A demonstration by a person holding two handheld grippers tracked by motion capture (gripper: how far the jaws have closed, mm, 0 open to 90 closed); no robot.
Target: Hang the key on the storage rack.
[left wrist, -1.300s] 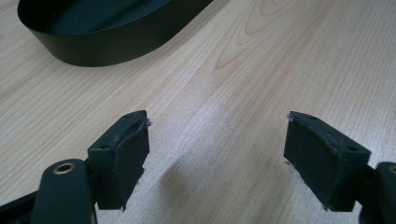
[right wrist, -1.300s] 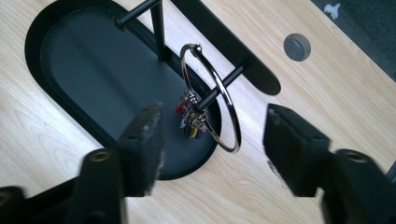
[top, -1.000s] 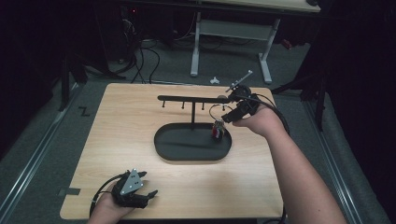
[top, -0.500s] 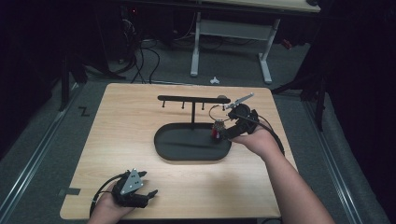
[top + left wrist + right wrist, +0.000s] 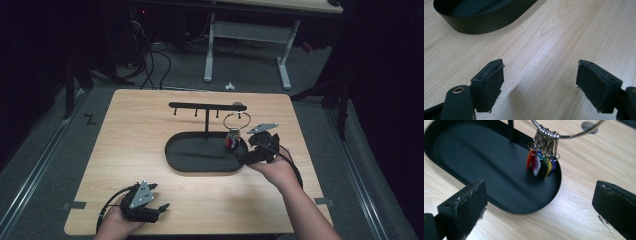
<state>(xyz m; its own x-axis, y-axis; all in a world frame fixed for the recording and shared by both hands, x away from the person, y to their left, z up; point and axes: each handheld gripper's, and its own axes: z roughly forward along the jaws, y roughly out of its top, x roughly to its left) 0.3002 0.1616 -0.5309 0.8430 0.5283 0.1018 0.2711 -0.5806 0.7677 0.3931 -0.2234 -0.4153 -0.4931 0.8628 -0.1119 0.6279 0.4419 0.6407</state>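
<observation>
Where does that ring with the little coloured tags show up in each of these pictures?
High view: the ring with coloured tags hangs from the rack's right end, over the right end of the black tray.
Left gripper view: not in it; the tray's wall crosses the top left.
Right gripper view: upper middle, over the tray's right end.
Shared landmark: the black tray.

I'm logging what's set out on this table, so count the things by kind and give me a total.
Black stand with hook bar: 1
Black oval tray at its base: 1
Metal ring of coloured tags, hanging on the bar: 1
Handheld grippers, left gripper and right gripper: 2
Total: 5
</observation>
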